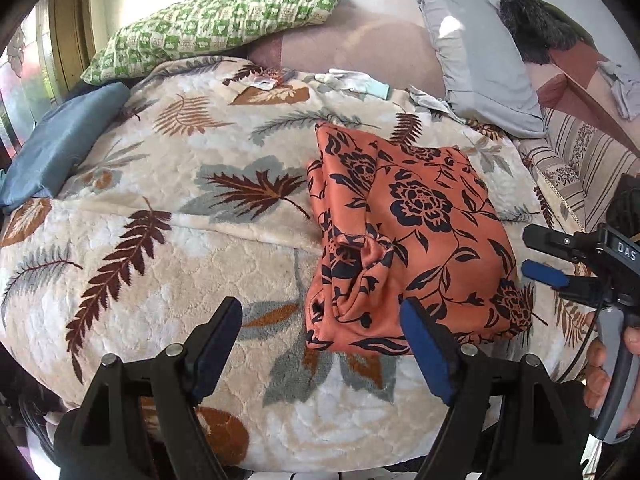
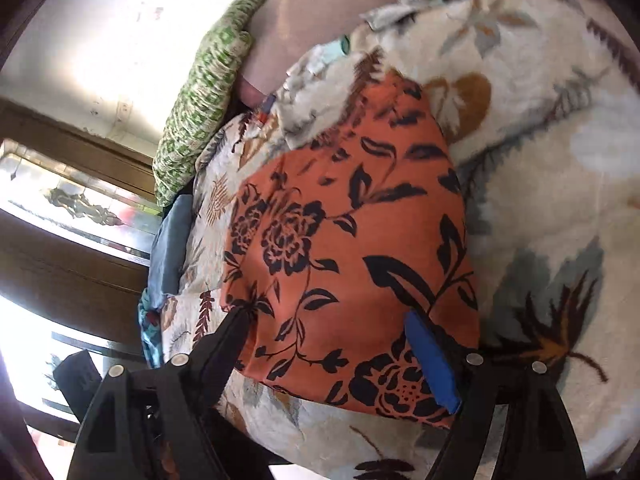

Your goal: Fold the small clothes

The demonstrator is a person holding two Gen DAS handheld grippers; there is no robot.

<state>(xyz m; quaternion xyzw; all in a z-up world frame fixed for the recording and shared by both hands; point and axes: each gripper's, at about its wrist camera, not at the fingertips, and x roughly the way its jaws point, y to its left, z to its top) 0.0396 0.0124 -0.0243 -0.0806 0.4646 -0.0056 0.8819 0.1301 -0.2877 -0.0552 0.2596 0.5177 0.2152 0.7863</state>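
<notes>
Left wrist view showed my left gripper [image 1: 320,320] spread wide and holding nothing, hovering above the leaf-print blanket [image 1: 160,208]. The folded orange floral garment [image 1: 408,232] lay just ahead and to the right of its fingers — resting on the blanket. My right gripper [image 2: 324,328] was also released, its blue pad [image 2: 430,364] over the garment's near edge; whether it touched the cloth, I could not tell. A green checked pillow [image 1: 216,28] sat far ahead — beyond the blanket.
</notes>
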